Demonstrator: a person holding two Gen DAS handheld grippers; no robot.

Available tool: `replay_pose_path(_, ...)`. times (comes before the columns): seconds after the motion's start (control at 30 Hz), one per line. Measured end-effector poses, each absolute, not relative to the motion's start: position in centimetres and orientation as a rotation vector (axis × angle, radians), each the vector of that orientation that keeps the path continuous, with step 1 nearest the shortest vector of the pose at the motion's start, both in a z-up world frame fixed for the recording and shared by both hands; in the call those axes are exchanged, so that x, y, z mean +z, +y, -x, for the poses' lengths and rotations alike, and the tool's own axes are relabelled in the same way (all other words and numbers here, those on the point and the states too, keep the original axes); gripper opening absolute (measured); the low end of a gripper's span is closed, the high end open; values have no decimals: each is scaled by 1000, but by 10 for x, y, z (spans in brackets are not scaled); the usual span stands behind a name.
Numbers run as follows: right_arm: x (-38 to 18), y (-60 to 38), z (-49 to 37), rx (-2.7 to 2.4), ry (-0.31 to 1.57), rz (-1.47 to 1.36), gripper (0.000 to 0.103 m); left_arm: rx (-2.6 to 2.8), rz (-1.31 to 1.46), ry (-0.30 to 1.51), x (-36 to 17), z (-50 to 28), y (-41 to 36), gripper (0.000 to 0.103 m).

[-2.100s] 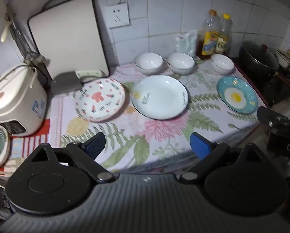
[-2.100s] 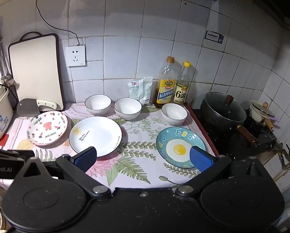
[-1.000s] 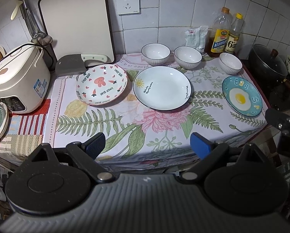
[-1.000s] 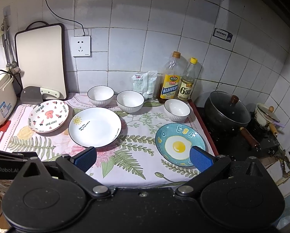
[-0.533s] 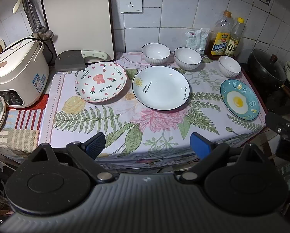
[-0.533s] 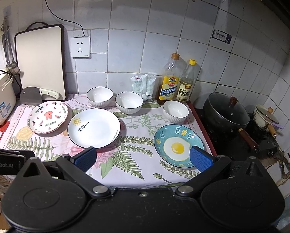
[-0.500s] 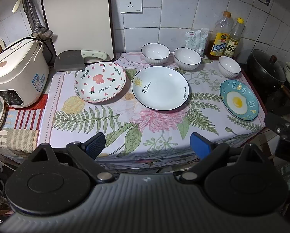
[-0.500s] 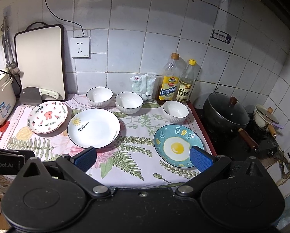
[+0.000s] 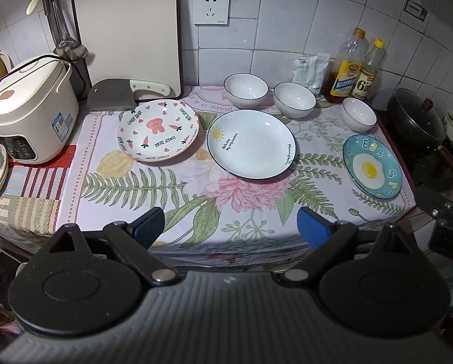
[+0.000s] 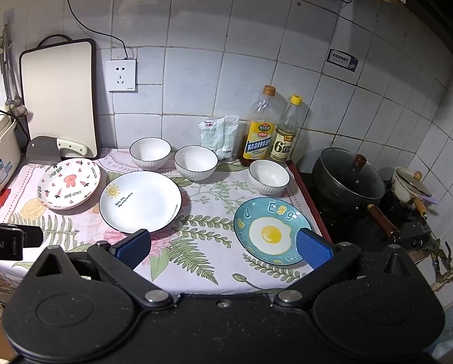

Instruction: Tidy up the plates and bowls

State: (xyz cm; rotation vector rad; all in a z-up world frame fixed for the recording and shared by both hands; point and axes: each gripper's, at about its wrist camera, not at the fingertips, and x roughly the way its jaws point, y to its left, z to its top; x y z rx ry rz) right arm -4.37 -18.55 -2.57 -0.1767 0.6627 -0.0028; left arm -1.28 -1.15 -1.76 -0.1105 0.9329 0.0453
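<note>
Tabletop [image 9: 153, 188]: covered by a floral cloth, it carries all the plates and bowls
Black pot [image 10: 347, 182]: lidded, on the stove right of the white plate; contents hidden
White plate [image 9: 252, 144]: landmark, mid-cloth, empty, a small sun printed at its left rim
Bear plate [image 9: 158, 130]: just left of the white plate, rims near but apart, empty
Egg plate [image 9: 372, 166]: teal, well right of the white plate near the cloth's right edge; only a painted fried egg
Left bowl [image 9: 246, 89]: behind the white plate, empty
Middle bowl [image 9: 294, 99]: behind the white plate toward its right, just beside the left bowl, empty
Small bowl [image 9: 359, 113]: right of the white plate, behind the egg plate, empty
Oil bottle [image 10: 259, 130]: behind the small bowl at the wall, amber liquid low inside
Vinegar bottle [image 10: 287, 133]: touching the oil bottle's right side, fill level unclear
Left tongs [image 9: 231, 227]: spread wide, gripping nothing, over the near cloth edge in front of the white plate
Right tongs [image 10: 223, 248]: spread wide, gripping nothing, in front of the white plate and egg plate
</note>
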Motion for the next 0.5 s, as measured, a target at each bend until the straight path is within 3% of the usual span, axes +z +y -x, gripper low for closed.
replay_pose_path(0.5,-28,-193,34,8,676,169,103,28,49,1001,-9,6,-17,95)
